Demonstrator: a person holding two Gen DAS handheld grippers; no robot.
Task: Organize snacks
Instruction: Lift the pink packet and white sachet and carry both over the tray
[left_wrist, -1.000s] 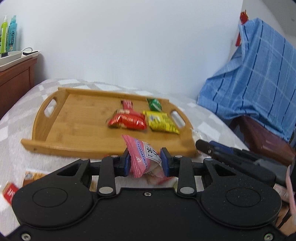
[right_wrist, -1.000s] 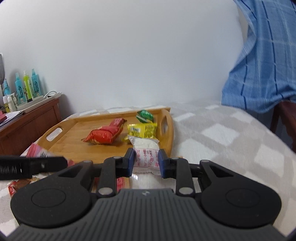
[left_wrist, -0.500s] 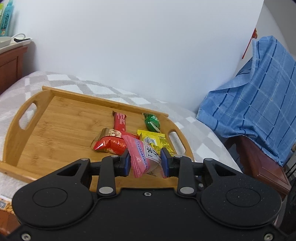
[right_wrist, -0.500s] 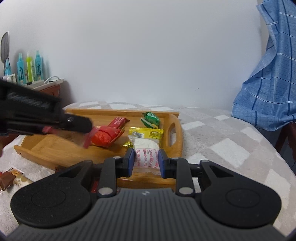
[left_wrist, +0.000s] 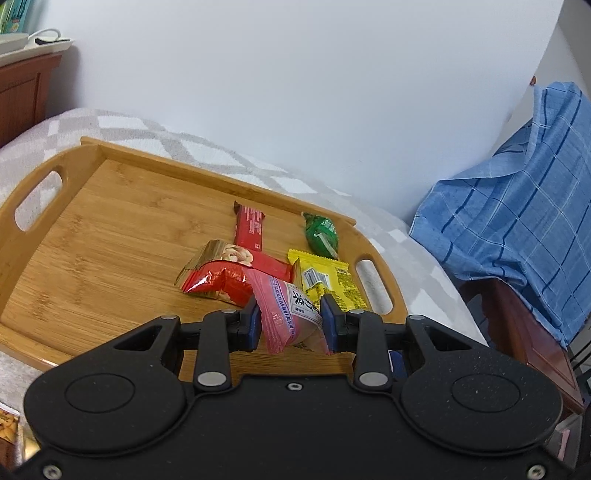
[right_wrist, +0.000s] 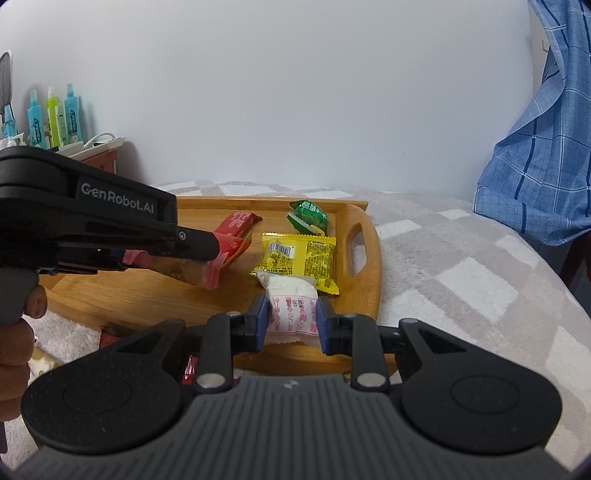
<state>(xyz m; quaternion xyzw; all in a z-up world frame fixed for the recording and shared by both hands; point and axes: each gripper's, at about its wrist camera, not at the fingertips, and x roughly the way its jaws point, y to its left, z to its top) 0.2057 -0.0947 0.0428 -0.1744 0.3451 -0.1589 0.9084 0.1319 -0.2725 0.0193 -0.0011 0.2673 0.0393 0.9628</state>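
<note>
A pink snack packet (left_wrist: 286, 314) is held between the blue pads of the left gripper (left_wrist: 291, 323); the jaws are closed narrowly on it. The packet stands tilted, with its long axis running from the lower right up to the upper left, and its upper end leans toward the red packets. It is seen above the near part of the wooden tray (left_wrist: 92, 236).

A white snack packet (right_wrist: 291, 310) with red print is clamped in the right gripper (right_wrist: 290, 325), whose jaws are also narrow and pressed on its sides. Its long axis points away from the camera, toward the yellow packet (right_wrist: 303, 256), which its far end overlaps in the picture. It is seen over the near right corner of the tray.

On the tray are found a red shiny packet (left_wrist: 218, 280), a red bar (left_wrist: 250, 227) lying lengthwise toward the far rim, the yellow packet beside the right handle, and a green packet (left_wrist: 320, 234) behind it.

The tray rests on a surface covered by a grey and white checked cloth (right_wrist: 461, 266). More small packets (right_wrist: 110, 330) lie on the cloth before the tray. A blue checked fabric (left_wrist: 517, 221) hangs at the right.
</note>
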